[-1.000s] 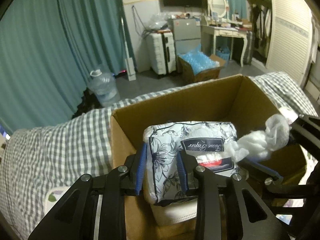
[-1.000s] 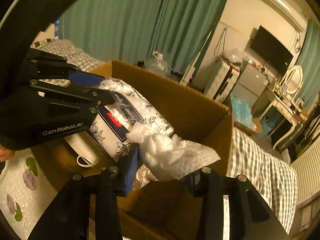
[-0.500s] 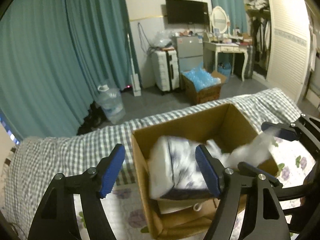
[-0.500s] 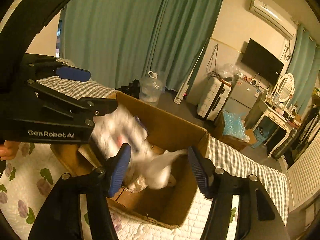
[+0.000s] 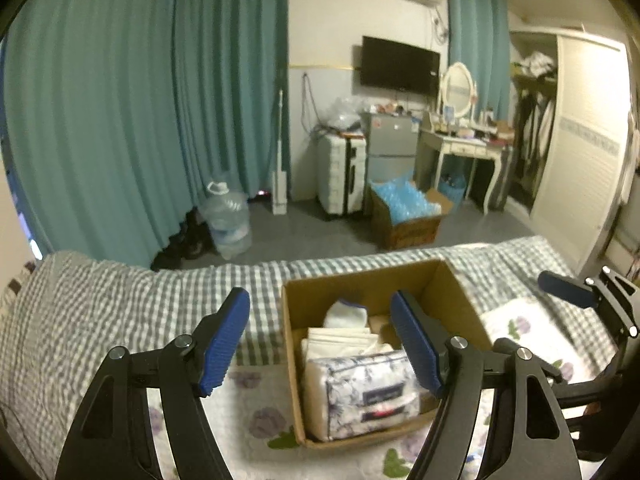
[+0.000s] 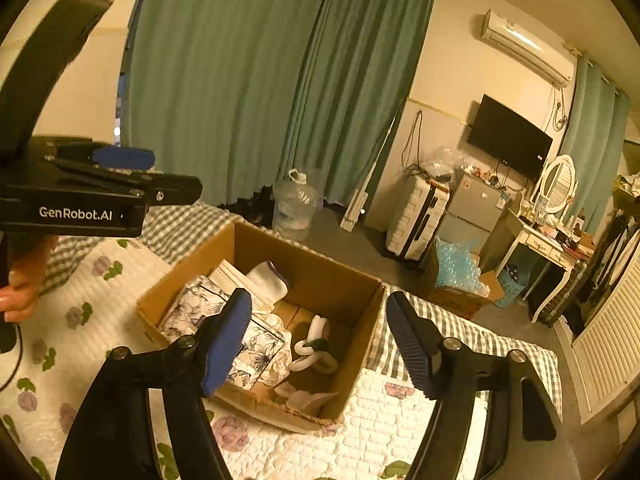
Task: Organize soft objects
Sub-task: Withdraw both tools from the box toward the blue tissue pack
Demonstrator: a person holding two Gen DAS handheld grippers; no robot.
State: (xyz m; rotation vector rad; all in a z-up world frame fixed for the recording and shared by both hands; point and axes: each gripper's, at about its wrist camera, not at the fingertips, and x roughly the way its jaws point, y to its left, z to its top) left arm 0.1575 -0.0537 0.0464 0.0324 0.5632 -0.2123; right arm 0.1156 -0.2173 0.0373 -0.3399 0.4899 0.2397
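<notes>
An open cardboard box (image 5: 460, 300) (image 6: 360, 344) sits on the bed. Inside lie a floral tissue pack (image 5: 372, 392) (image 6: 192, 304), folded white cloths (image 5: 340, 338) and a white rolled item (image 5: 346, 314). The right wrist view also shows a white knotted piece (image 6: 314, 354) on the box floor. My left gripper (image 5: 324, 340) is open and empty, raised above and behind the box. My right gripper (image 6: 316, 340) is open and empty above the box; it also shows at the right edge of the left wrist view (image 5: 576, 292).
The bed has a floral white quilt (image 6: 80, 320) and a grey checked sheet (image 5: 120, 304). Beyond the bed stand teal curtains (image 5: 140, 120), a water jug (image 5: 226, 216), a white suitcase (image 5: 342, 178), a box of blue plastic (image 5: 404, 212) and a dressing table (image 5: 464, 148).
Both grippers opened and let go: the tissue pack and the white fluffy piece dropped into the box. Both grippers then pulled up and back from the box.
</notes>
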